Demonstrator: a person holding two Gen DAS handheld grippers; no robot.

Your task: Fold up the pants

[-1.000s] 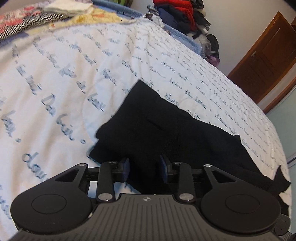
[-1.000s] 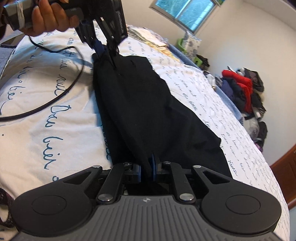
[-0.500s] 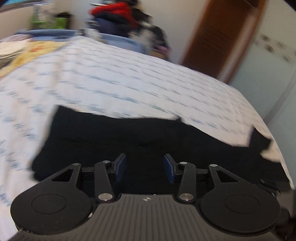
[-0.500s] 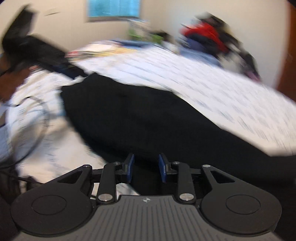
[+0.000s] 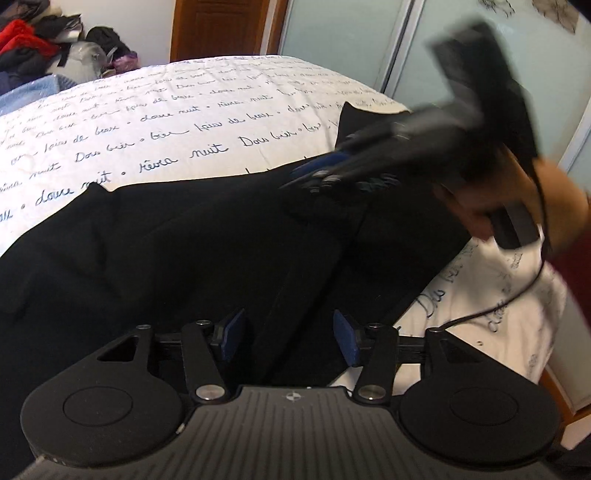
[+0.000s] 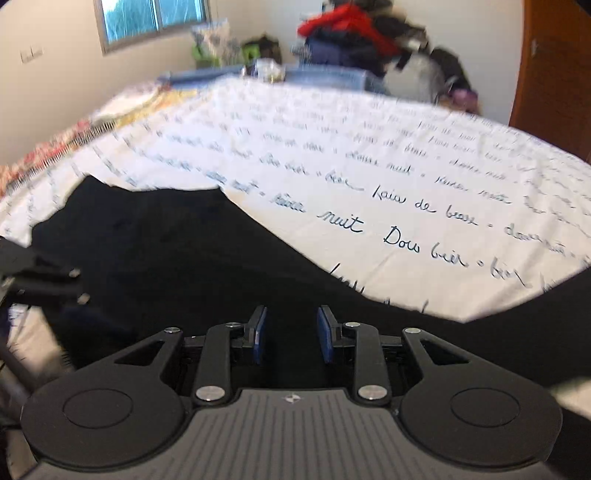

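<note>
Black pants (image 5: pixel 166 258) lie flat across the white bedspread (image 5: pixel 166 122) printed with blue script. My left gripper (image 5: pixel 290 338) hovers over their near part. Its jaws are opening, and the blue pads stand apart with only loose cloth below the gap. My right gripper (image 5: pixel 314 173) shows blurred further along the pants, gripped by a hand (image 5: pixel 517 206). In the right wrist view the right gripper (image 6: pixel 291 332) is open above the pants (image 6: pixel 184 258), with nothing pinched. The left gripper (image 6: pixel 44 280) shows blurred at that view's left edge.
A heap of red and dark clothes (image 6: pixel 351 33) is piled beyond the bed's far edge. A wooden door (image 5: pixel 218 29) and frosted sliding panels (image 5: pixel 351 48) stand behind. A black cable (image 5: pixel 498 306) trails over the bedspread corner. Patterned cloths (image 6: pixel 55 147) lie at the far left.
The right gripper, shut on the pants' edge a second ago, now stands open. The left pads have spread wider. Both grippers swung round and rolled, and the pants lie flatter.
</note>
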